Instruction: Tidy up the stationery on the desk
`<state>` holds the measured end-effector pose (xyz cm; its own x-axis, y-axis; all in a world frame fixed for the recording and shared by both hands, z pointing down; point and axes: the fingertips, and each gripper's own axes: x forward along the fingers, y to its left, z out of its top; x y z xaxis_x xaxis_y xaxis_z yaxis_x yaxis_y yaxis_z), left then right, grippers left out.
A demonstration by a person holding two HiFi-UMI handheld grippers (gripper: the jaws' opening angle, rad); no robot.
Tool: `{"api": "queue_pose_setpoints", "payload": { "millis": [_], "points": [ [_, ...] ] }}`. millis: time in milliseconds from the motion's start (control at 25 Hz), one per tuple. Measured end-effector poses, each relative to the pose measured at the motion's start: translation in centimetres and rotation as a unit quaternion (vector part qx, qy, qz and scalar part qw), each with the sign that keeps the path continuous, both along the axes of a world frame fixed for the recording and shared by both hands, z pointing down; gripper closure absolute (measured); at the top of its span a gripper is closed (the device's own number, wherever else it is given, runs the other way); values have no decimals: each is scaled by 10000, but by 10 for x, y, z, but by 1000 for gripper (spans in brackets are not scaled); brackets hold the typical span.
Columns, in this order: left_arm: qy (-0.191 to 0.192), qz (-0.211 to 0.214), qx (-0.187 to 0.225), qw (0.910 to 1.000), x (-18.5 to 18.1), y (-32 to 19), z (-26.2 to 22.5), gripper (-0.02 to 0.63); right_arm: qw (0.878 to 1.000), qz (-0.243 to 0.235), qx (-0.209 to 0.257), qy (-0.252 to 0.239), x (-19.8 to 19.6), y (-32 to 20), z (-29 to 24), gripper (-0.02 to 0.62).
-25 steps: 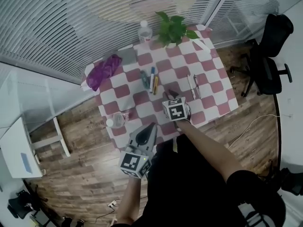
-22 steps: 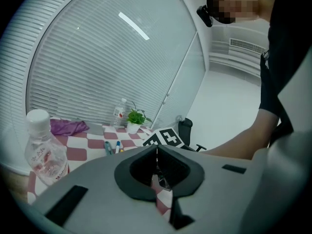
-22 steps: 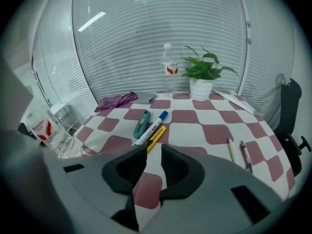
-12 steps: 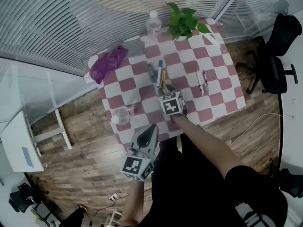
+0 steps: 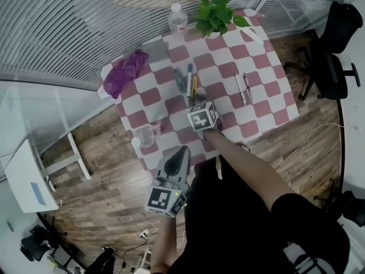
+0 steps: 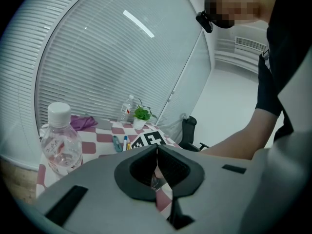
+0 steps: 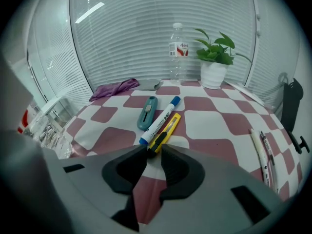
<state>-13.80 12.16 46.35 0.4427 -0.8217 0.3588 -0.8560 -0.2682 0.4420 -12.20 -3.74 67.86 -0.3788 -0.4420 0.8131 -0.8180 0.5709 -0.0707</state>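
Three items lie side by side mid-table: a teal utility knife [image 7: 146,112], a blue-capped marker [image 7: 158,121] and a yellow utility knife [image 7: 166,129] [image 5: 194,88]. Two pens [image 5: 243,88] [image 7: 262,152] lie to the right. My right gripper [image 7: 155,149] [image 5: 199,103] is down at the cloth, its jaws closed in on the yellow knife's near black end, which still rests on the table. My left gripper [image 6: 156,152] [image 5: 181,153] hangs shut and empty just off the table's near edge.
The checkered table [image 5: 262,104] also carries a purple pouch [image 5: 122,73], an upright water bottle [image 5: 177,20], a potted plant [image 5: 215,16] and a clear plastic bottle [image 5: 145,136] [image 6: 61,147] near the front left corner. A black office chair [image 5: 333,50] stands to the right.
My right gripper has moved forward across the cloth to the yellow knife's near end. The left gripper has stayed below the table edge.
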Motion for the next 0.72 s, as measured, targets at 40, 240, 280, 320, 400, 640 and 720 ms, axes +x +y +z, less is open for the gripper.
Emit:
{"api": "queue_pose_setpoints", "payload": {
  "millis": [40,240,280,320,400,640,720],
  "points": [
    [-8,23,5,10000,1,-1,-1,574,10000,47,-24,-15,1,0,0,491],
    [-79,40,-45,10000,3,-5,-4,574,9996,240,-163,-27,11,-1,0,514],
    [-81,54,-5,10000,3,-5,-5,574,9995,252,-176,-26,13,-1,1,517],
    [-75,75,38,9999,4,-6,-5,574,9995,241,-186,-29,15,-1,0,518],
    [-68,108,72,9999,6,-7,-5,574,9996,188,-184,-43,18,0,-2,520],
    [76,171,128,9997,21,-13,-5,574,9996,86,-189,-173,38,5,-12,522],
    [93,243,133,9996,25,-15,-2,574,9998,43,-155,-141,48,7,-13,522]
  ]
}}
